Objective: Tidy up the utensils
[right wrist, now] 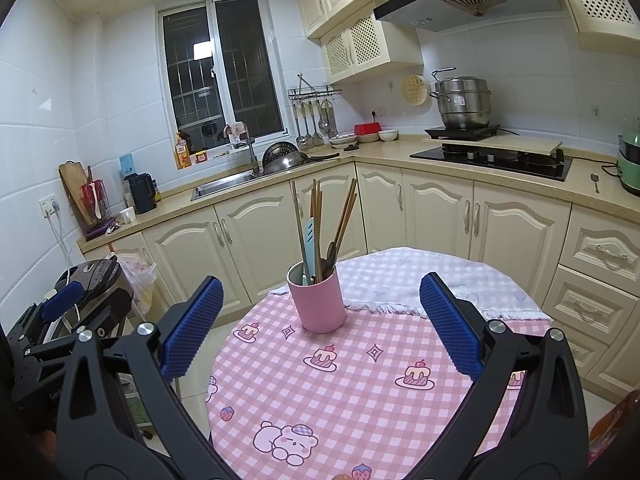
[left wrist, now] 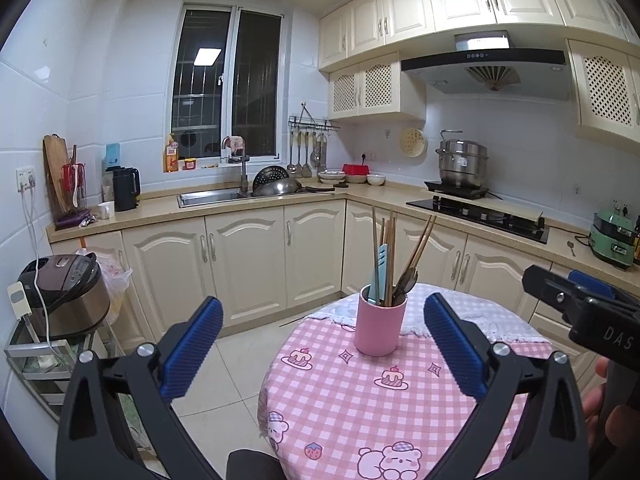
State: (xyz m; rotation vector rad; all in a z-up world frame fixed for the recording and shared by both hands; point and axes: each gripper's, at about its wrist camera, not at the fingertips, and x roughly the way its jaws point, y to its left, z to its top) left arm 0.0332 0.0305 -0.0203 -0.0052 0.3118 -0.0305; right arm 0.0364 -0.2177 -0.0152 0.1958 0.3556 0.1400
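Note:
A pink cup [left wrist: 380,326] [right wrist: 318,298] stands upright on the round table with the pink checked cloth [left wrist: 360,408] [right wrist: 360,392]. Out of it stick several wooden chopsticks [left wrist: 390,248] [right wrist: 318,216], a light blue utensil [left wrist: 378,274] [right wrist: 309,240] and a dark spoon [left wrist: 408,280] [right wrist: 331,254]. My left gripper [left wrist: 322,322] is open, held back from the cup with nothing between its blue pads. My right gripper [right wrist: 320,308] is open too, likewise short of the cup and empty. The right gripper's black body [left wrist: 580,312] shows at the right edge of the left wrist view.
A white fringed cloth [right wrist: 432,280] covers the table's far part. Cream cabinets [right wrist: 440,208], a sink [right wrist: 224,184] and a gas hob [right wrist: 496,160] line the walls behind. A rice cooker [left wrist: 64,292] stands on a rack at the left. Tiled floor lies between table and cabinets.

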